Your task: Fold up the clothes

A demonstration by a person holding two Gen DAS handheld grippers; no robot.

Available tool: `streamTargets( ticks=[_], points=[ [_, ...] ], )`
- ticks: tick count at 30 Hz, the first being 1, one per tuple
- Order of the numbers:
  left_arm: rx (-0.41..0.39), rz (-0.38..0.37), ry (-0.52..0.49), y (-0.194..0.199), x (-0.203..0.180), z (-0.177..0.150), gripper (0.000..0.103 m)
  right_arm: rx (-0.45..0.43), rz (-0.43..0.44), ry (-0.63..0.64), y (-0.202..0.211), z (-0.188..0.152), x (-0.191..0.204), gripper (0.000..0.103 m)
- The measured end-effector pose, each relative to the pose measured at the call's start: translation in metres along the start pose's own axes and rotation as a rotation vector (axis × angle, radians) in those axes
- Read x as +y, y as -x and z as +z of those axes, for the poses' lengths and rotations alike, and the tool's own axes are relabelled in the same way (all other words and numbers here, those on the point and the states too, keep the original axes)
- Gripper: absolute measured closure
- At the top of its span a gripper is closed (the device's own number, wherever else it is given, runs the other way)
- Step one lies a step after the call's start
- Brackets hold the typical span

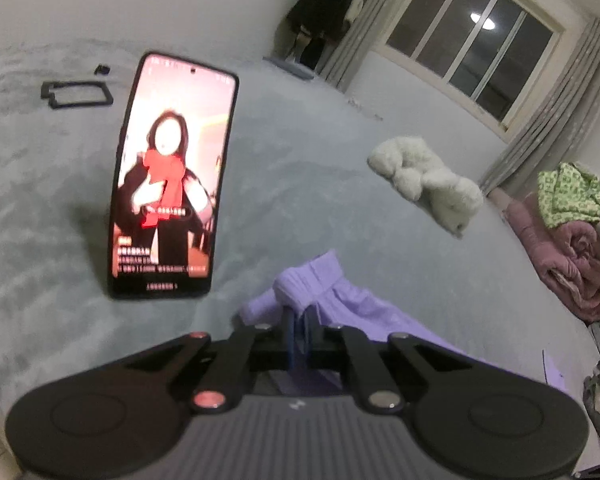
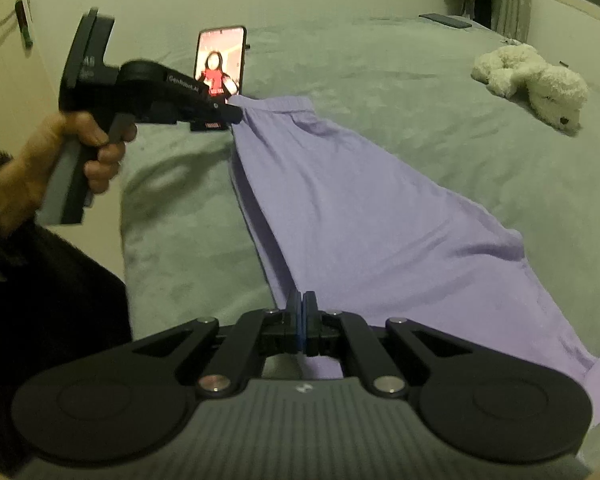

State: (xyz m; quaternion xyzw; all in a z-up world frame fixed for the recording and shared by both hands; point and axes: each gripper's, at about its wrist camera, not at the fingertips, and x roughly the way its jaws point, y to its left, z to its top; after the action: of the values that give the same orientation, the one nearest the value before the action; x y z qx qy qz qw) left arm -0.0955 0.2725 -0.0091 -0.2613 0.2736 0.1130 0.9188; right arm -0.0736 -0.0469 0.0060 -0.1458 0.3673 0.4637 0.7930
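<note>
Both grippers, left (image 2: 236, 114) and right (image 2: 302, 308), pinch the trousers (image 2: 360, 208) taut along one edge. The waistband corner sits just beside the phone (image 2: 220, 62); a swing could topple it, or thin cloth slip free

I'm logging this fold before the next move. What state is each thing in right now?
Left tongs: shut on the purple trousers' waistband corner.
Right tongs: shut on the trousers' edge.
Purple trousers: spread along the bed, near edge lifted.
Phone: upright, screen lit.
Plush toy: lying on the bed.
Curtains: drawn open.
</note>
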Motion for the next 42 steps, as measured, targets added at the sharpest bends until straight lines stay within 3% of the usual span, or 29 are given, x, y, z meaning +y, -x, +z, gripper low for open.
streamTargets(
  ticks=[6, 11, 13, 15, 17, 19, 21, 24, 32, 42],
  points=[
    [0.065, 0.096, -0.034, -0.019, 0.004, -0.009, 0.099, 0.055, 0.026, 0.01, -0.016, -0.006, 0.004, 0.103],
    [0.07, 0.112, -0.073, -0.021, 0.001, -0.012, 0.094, 0.078, 0.033, 0.005, -0.021, -0.009, 0.002, 0.101],
    [0.058, 0.118, -0.09, -0.017, -0.002, -0.012, 0.083, 0.061, 0.033, -0.024, -0.015, -0.008, -0.002, 0.092],
    [0.028, 0.139, -0.113, -0.01, -0.005, -0.013, 0.074, 0.042, 0.018, -0.061, -0.007, -0.008, -0.01, 0.089],
    [-0.012, 0.161, -0.139, -0.004, -0.009, -0.013, 0.071, 0.026, -0.013, -0.098, 0.0, -0.009, -0.019, 0.087],
    [-0.054, 0.175, -0.163, 0.003, -0.015, -0.013, 0.067, 0.007, -0.064, -0.134, 0.007, -0.01, -0.029, 0.07],
    [-0.1, 0.181, -0.187, 0.009, -0.022, -0.013, 0.065, -0.014, -0.127, -0.172, 0.014, -0.012, -0.041, 0.065],
    [-0.131, 0.14, -0.228, 0.014, -0.035, -0.015, 0.064, -0.036, -0.229, -0.239, 0.023, -0.015, -0.063, 0.065],
    [-0.071, -0.009, -0.356, 0.004, -0.078, -0.033, 0.063, -0.063, -0.479, -0.372, 0.036, -0.029, -0.113, 0.065],
    [0.067, -0.281, -0.555, -0.012, -0.14, -0.079, 0.063, -0.071, -0.661, -0.428, 0.023, -0.035, -0.156, 0.065]
  ],
)
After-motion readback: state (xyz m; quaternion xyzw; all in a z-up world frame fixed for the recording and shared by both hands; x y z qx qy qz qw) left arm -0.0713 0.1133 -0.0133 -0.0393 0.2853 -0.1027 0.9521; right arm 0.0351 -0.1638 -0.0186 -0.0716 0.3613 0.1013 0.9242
